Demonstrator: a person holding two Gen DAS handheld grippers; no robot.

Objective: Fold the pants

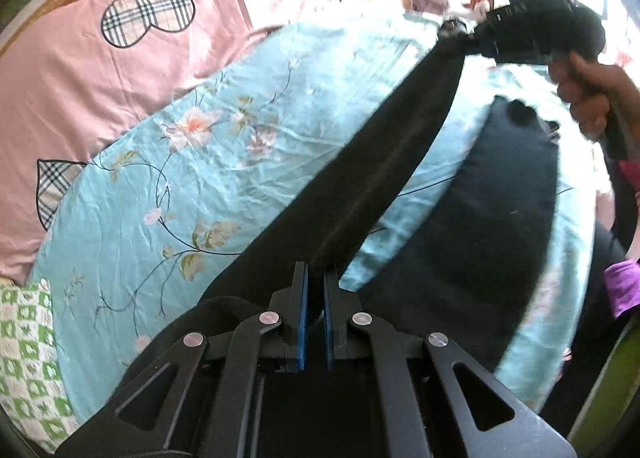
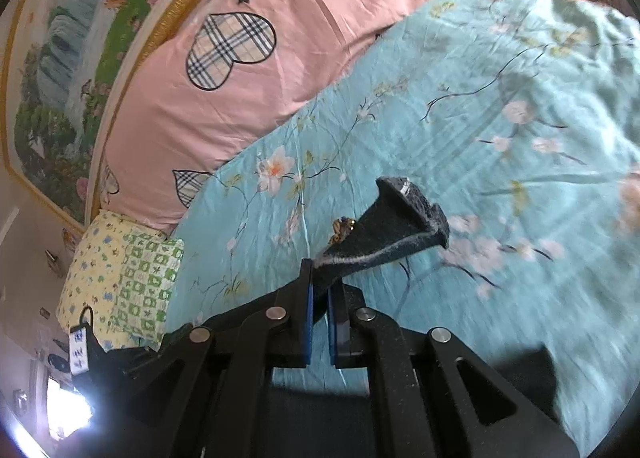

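While pants (image 1: 400, 162) hang taut between my grippers over bed (image 1: 224, 162), left fingers (image 1: 303, 322) pinch one end, right fingers (image 2: 309, 322) pinch other. Cloth soft, limp, light; likely sags. Grip edges, corners.

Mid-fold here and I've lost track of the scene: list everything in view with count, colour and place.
pants: one pair, black, stretched taut in the air between both grippers, over the bed.
floral sheet: one, turquoise with pink blossoms, spread under the pants.
pink quilt: one, pink with plaid hearts, beyond the sheet by the wall.
small pillows: two, one yellow print, one green check, at the sheet's left edge.
wall mural: one, green landscape in gold trim, behind the quilt.
left gripper: black with blue pads, shut on pants fabric.
right gripper: black with blue pads, shut on a pants end.
right hand: one, gripping the right gripper's handle.
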